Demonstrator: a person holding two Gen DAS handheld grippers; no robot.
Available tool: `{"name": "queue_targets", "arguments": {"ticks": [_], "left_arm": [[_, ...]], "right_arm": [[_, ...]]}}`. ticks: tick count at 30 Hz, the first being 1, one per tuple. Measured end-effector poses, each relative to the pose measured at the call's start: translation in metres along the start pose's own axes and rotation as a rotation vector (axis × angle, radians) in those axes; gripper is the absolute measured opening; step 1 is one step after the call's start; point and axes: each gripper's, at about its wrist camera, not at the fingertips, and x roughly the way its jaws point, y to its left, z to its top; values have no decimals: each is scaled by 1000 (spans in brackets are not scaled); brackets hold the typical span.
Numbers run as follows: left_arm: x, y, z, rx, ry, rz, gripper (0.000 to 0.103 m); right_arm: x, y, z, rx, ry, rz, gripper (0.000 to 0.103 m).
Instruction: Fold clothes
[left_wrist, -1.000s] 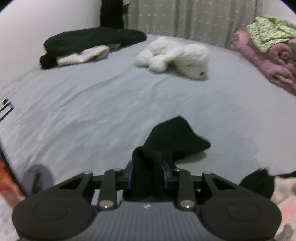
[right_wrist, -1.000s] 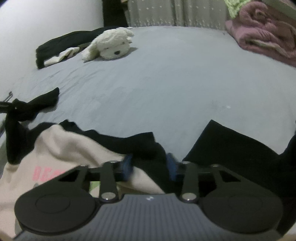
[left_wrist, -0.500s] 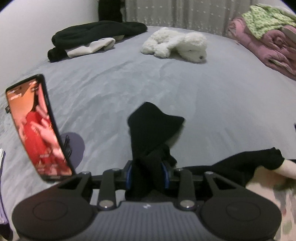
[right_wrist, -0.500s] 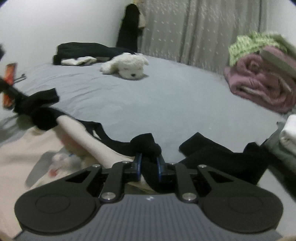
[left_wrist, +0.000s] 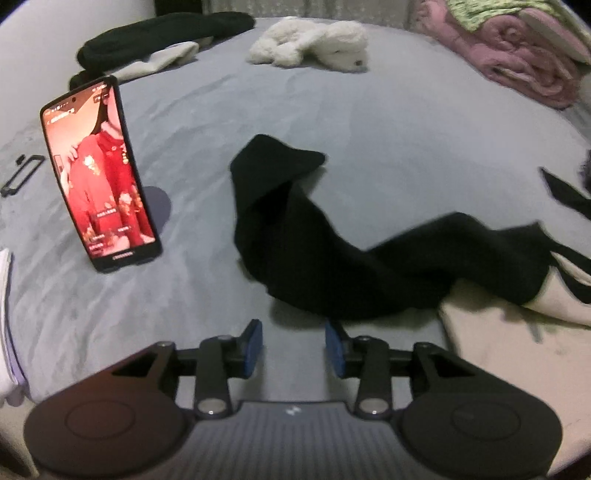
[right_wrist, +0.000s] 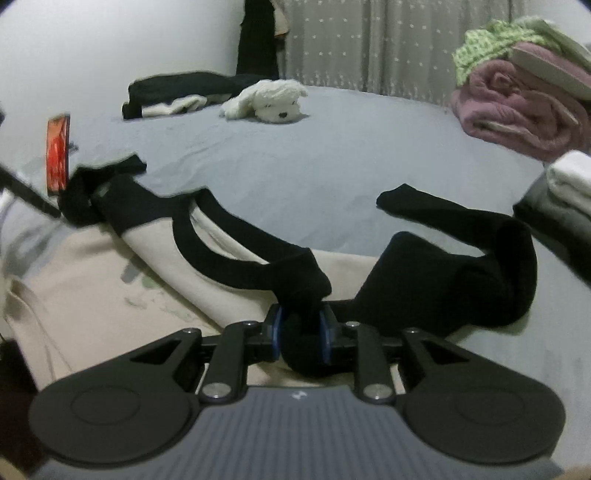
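Note:
A cream sweatshirt (right_wrist: 110, 295) with black sleeves and a black collar (right_wrist: 207, 240) lies spread on the grey bed. In the left wrist view its left black sleeve (left_wrist: 332, 251) lies loose on the sheet, just ahead of my left gripper (left_wrist: 293, 347). That gripper's jaws are opening, with nothing between the blue pads. My right gripper (right_wrist: 301, 332) has a bunch of black fabric at the other sleeve's top between its pads. Its jaws are opening but the pads still touch the cloth. The right sleeve (right_wrist: 461, 280) curls off to the right.
A lit phone (left_wrist: 99, 177) stands propped at the left of the bed. A white plush dog (left_wrist: 314, 46) and a pile of dark clothes (left_wrist: 159, 37) lie at the far side. Rolled pink blankets (right_wrist: 517, 114) and a folded stack (right_wrist: 561, 199) sit at the right.
My left gripper has let go of the black sleeve, which now lies on the bed, and has moved left toward the phone. The right gripper has carried its black fabric sideways and loosened.

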Motion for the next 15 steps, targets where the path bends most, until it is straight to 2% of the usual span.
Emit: {"name": "queue_targets", "arguments": {"ticks": [2,5,7,10,15], "left_arm": [[-11,-2,-3,14,-25,-50,48],[-24,-9,-1,50,-76,-108,57],[-27,-18,2,85,-110,-145,64],[-23,-33,11,146,-143,-176,68],[-6,-55,27,223,-176,-223,69]], "right_arm": [[-7,-2,3,16,-7,14,31],[-18,-5,7,30,-21,25,40],[-21,-7,10,44,-25,31,41],[-24,-10,15,62,-28,40,41],[-16,-9,21,32,-4,38,43]]}}
